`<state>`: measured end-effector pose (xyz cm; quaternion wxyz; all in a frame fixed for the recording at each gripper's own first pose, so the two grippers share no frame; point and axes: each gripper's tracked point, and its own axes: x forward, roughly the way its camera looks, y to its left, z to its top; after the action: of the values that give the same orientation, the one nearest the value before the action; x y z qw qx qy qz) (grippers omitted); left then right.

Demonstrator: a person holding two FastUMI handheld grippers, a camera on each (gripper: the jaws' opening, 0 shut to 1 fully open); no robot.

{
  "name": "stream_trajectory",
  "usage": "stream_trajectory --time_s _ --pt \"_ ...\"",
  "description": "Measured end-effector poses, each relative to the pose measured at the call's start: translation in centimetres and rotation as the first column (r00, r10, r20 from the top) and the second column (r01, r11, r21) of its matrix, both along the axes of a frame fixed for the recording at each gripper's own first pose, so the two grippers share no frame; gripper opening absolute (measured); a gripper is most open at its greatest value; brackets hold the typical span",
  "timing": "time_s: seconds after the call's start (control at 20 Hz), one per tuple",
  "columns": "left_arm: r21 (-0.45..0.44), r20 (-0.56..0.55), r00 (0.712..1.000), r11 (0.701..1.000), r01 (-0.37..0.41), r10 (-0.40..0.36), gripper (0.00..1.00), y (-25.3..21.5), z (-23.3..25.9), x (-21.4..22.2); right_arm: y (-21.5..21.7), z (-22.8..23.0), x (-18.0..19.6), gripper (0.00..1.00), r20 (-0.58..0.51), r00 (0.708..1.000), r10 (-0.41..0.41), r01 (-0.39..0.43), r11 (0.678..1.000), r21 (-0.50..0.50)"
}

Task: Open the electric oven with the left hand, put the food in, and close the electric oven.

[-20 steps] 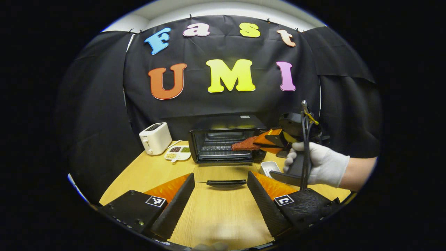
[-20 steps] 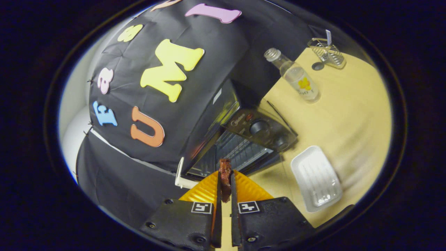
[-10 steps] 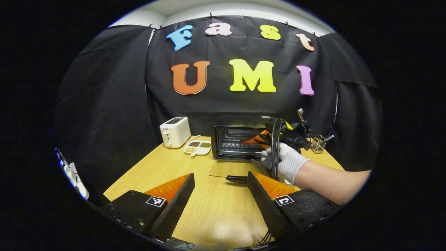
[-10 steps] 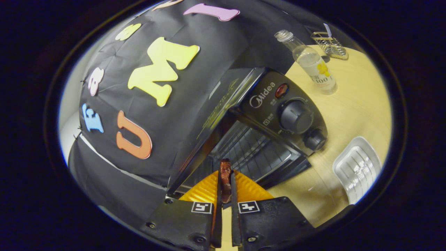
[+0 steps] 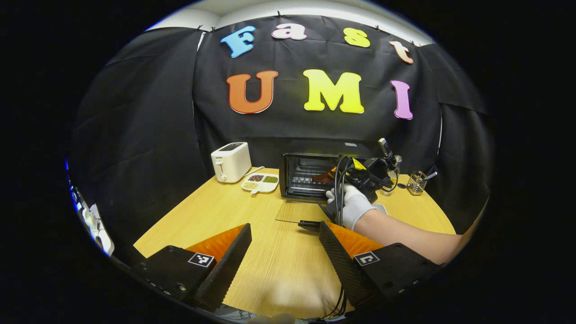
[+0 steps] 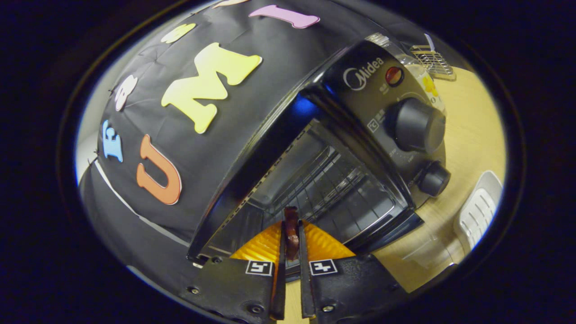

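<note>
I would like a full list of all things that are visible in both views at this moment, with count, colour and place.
electric oven: 1, black, back of table, door open flat.
food: 1 strip, reddish-brown, in right claw at oven mouth.
toaster: 1, white, left of oven.
divided dish: 1, white, between toaster and oven.
tray: 1, white, right of oven.
wire holder: 1, metal, far right.
table: 1, light wood.
left claw: 1, open, low over table.
right claw: 1, shut on food.
gloved hand: 1, white glove, holding right claw.

A white knitted glove (image 5: 352, 203) covers the person's hand; black cables loop over it. Both black grippers carry square black-and-white marker tags.
</note>
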<state>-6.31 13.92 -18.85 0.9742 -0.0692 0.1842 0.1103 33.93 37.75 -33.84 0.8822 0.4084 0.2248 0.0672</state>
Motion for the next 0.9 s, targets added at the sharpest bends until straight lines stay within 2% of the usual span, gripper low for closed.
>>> stream_trajectory --time_s 0.1,0.15,0.2,0.3,0.35,0.4,0.45,0.55,0.65,0.9 --pt "-0.015 0.017 1.0 1.0 -0.011 0.011 0.96 0.4 0.5 0.2 0.3 -0.7 -0.4 0.17 -0.01 1.0 0.01 -0.011 0.998 -0.068" --pt "-0.024 0.021 1.0 1.0 -0.017 0.017 0.96 0.5 0.5 0.2 0.4 -0.8 -0.7 0.26 -0.012 1.0 0.026 -0.027 0.994 -0.106" --pt "-0.032 0.025 0.999 0.999 -0.021 0.021 0.96 0.7 0.5 0.2 0.5 -1.0 -0.8 0.27 -0.011 0.999 0.045 -0.046 0.988 -0.147" --pt "-0.046 0.03 0.999 0.999 -0.024 0.025 0.96 0.7 0.4 0.0 -0.2 -1.3 -1.5 0.61 -0.014 0.998 0.062 -0.064 0.974 -0.218" --pt "-0.048 0.037 0.999 0.999 -0.024 0.025 0.96 0.8 0.5 0.0 -0.4 -1.0 -1.9 0.65 -0.009 0.998 0.069 -0.07 0.969 -0.237" --pt "-0.052 0.043 0.999 0.998 -0.023 0.025 0.96 0.8 0.6 0.0 -0.5 -0.4 -2.2 0.74 0.007 0.996 0.09 -0.086 0.966 -0.244" --pt "-0.061 0.044 0.999 0.998 -0.021 0.024 0.96 0.9 0.6 0.0 -0.6 0.1 -2.9 0.88 0.02 0.993 0.113 -0.104 0.96 -0.259" --pt "-0.075 0.05 0.998 0.997 -0.021 0.025 0.96 0.9 0.7 -0.1 -2.0 0.1 -4.3 0.99 0.003 0.989 0.146 -0.137 0.936 -0.325" --pt "-0.078 0.048 0.999 0.997 -0.015 0.019 0.96 0.8 0.5 -0.2 -3.9 0.4 -6.1 0.99 -0.012 0.984 0.175 -0.167 0.914 -0.369" --pt "-0.02 0.048 0.999 1.0 0.021 -0.02 0.97 0.5 0.1 0.1 -9.2 3.8 -11.1 0.99 -0.03 0.965 0.259 -0.24 0.834 -0.498"
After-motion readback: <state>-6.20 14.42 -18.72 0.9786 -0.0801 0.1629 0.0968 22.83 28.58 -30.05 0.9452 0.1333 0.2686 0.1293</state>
